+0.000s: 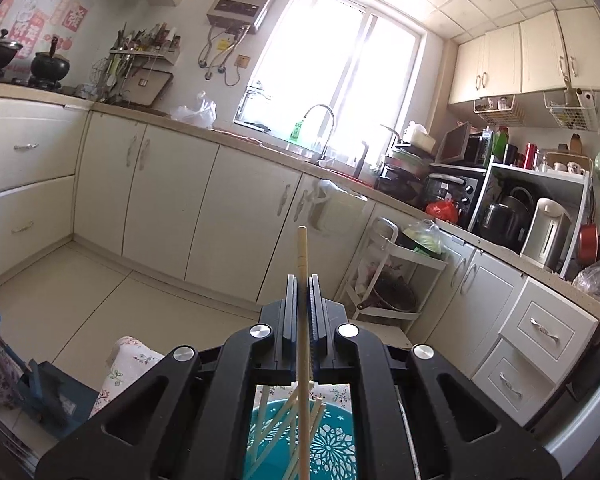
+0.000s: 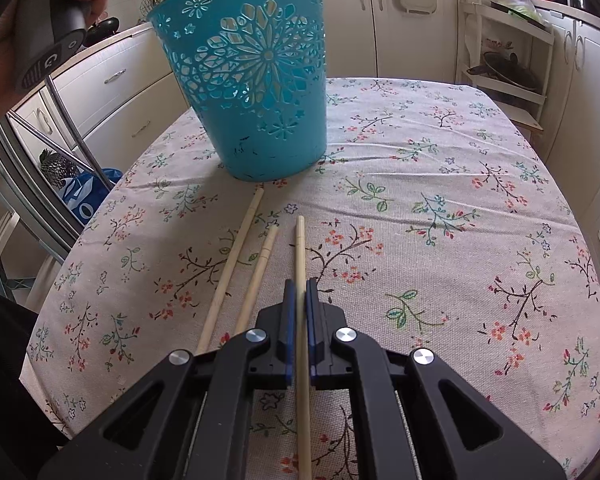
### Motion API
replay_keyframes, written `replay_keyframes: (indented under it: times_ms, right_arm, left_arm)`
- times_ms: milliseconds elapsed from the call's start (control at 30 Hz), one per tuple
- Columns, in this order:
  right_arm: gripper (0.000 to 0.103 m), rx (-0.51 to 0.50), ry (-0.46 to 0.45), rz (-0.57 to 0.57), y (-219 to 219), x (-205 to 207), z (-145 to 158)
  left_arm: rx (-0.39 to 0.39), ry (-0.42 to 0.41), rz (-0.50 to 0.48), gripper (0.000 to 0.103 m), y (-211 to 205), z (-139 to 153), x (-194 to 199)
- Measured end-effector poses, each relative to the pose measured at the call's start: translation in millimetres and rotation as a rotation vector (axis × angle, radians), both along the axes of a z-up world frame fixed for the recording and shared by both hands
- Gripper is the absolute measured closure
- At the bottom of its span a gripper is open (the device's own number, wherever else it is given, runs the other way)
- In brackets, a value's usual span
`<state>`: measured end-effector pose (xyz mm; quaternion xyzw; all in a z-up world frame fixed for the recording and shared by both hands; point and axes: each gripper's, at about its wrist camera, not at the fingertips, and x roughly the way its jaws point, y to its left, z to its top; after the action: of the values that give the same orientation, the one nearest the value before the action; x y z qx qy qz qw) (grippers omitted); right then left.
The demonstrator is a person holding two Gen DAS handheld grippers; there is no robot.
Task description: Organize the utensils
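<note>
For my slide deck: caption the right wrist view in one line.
Right gripper clamps one chopstick; two more chopsticks lie beside it before the teal basket.

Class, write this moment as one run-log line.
left gripper: shut on chopstick above teal basket | right gripper: shut on chopstick | loose chopsticks on tablecloth: two

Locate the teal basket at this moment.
In the right wrist view the teal basket stands upright on the floral tablecloth, upper left of centre, just beyond the two loose chopsticks.
</note>
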<state>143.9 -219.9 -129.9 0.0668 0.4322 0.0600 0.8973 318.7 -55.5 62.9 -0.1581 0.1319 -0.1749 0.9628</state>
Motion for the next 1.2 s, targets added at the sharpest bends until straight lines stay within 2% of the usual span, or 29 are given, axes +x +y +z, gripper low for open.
replay_keyframes:
  times_ms: [200, 333, 533, 667, 733, 867, 900, 1000, 1133, 1200]
  right_arm:
    - [0.097, -0.002, -0.001, -0.001, 0, 0, 0]
    - [0.097, -0.001, -0.001, -0.001, 0, 0, 0]
    - [0.097, 0.005, 0.0, -0.002, -1, 1, -1]
    - [0.097, 0.0, -0.001, -0.002, 0, 1, -1]
    - [0.097, -0.005, -0.001, -0.002, 1, 1, -1]
    - [0.097, 0.004, 0.002, -0.001, 1, 1, 0]
    - [0.097, 0.016, 0.004, -0.002, -1, 1, -1]
    - [0.097, 0.032, 0.006, 0.0, -4, 2, -1]
    - [0.097, 0.022, 0.005, 0.008, -3, -1, 0]
    - [0.098, 0.053, 0.003, -0.011, -7, -8, 4]
  left_arm:
    - [-0.01, 0.002, 0.027, 0.098, 2, -14, 6]
    - [0.022, 0.006, 0.026, 0.098, -5, -21, 6]
    - [0.129, 0.047, -0.003, 0.098, -21, -30, 1]
    - [0.255, 0.137, -0.041, 0.098, -34, -39, -1]
    - [0.294, 0.18, -0.051, 0.094, -34, -43, -4]
    - [0.286, 0.226, -0.022, 0.06, -12, -40, -23]
    - [0.276, 0.227, -0.012, 0.056, -3, -38, -31]
    - [0.247, 0.241, 0.003, 0.048, 19, -36, -53]
    - [0.216, 0.292, 0.007, 0.046, 46, -46, -77]
    - [0.206, 0.326, 0.013, 0.046, 58, -52, -86]
